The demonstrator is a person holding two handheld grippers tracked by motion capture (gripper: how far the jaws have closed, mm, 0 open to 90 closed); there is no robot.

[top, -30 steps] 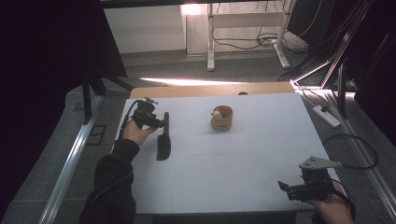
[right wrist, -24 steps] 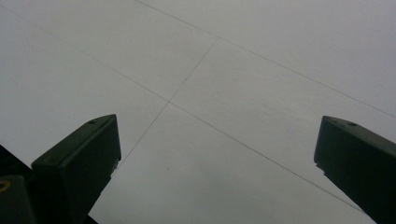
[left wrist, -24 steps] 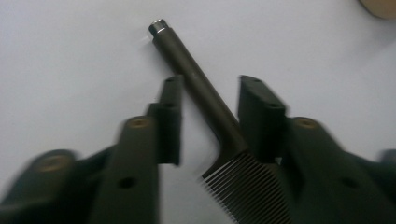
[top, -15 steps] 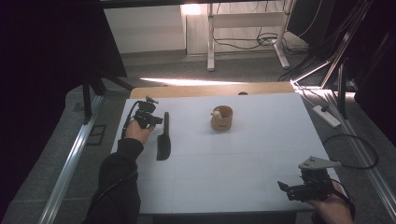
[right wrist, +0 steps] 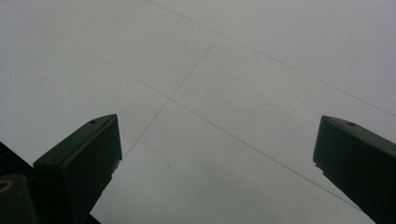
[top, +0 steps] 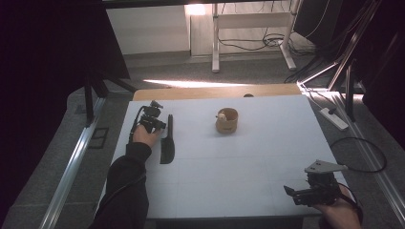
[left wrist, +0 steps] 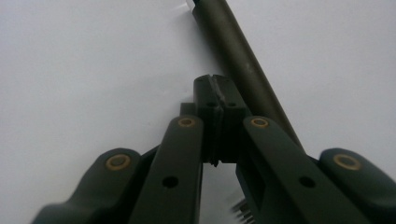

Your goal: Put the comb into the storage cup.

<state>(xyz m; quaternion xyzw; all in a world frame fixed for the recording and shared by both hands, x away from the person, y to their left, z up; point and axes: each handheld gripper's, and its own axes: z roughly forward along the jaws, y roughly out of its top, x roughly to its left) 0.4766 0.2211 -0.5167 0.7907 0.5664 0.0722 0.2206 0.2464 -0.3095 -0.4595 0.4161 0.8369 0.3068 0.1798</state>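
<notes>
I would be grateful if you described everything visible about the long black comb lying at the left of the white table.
The long black comb with a straight handle looks like matt plastic. It lies flat on the white table, handle pointing away from the person, the broader toothed part nearer them. In the left gripper view its round, smooth handle runs past the shut fingers on their right side, close against them; whether they touch it I cannot tell. A few pale teeth tips show at that view's bottom edge. The left gripper sits beside the handle's far part.
</notes>
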